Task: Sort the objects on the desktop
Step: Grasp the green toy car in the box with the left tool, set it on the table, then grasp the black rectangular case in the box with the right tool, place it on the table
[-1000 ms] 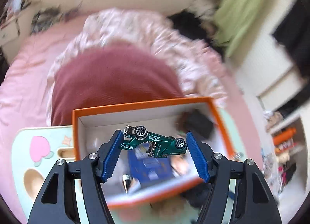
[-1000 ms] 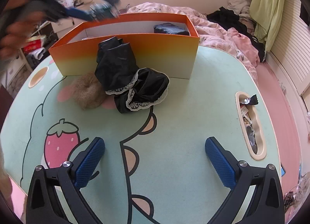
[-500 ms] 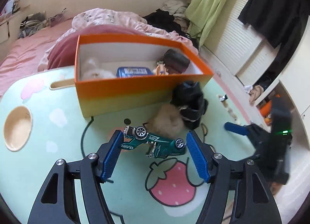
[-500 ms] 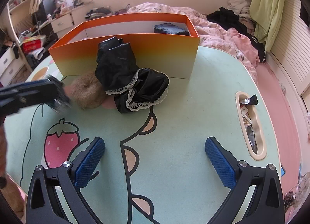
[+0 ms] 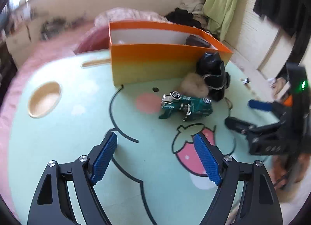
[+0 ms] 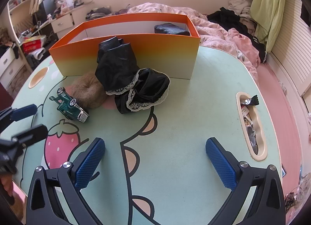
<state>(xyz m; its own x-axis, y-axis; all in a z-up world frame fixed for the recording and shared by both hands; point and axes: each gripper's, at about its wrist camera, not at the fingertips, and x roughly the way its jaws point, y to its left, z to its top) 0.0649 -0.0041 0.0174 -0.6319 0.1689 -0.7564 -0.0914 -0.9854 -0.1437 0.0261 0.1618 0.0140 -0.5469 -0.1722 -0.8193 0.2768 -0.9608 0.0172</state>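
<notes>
A green toy car (image 5: 185, 106) (image 6: 69, 106) lies tipped on its side on the mint-green table, wheels showing, next to a tan fuzzy scrunchie (image 6: 87, 90). My left gripper (image 5: 155, 137) (image 6: 33, 121) sits just behind the car, its jaws opening with nothing between them. A crumpled black lace-trimmed cloth (image 6: 124, 73) leans on the orange box (image 6: 124, 49), which holds a dark pouch (image 6: 171, 29). My right gripper (image 6: 155, 143) (image 5: 245, 114) hovers open and empty over the table's near side.
An oval recess (image 5: 43, 99) is sunk in the table's left part. A long slot (image 6: 250, 125) at the right edge holds wrappers and small items. A bed with pink bedding and clothes lies behind the table. Drawers and clutter stand at the far left.
The left gripper carried the car from over the box down to the table, let go of it and drew back with wider jaws. The right gripper has not moved.
</notes>
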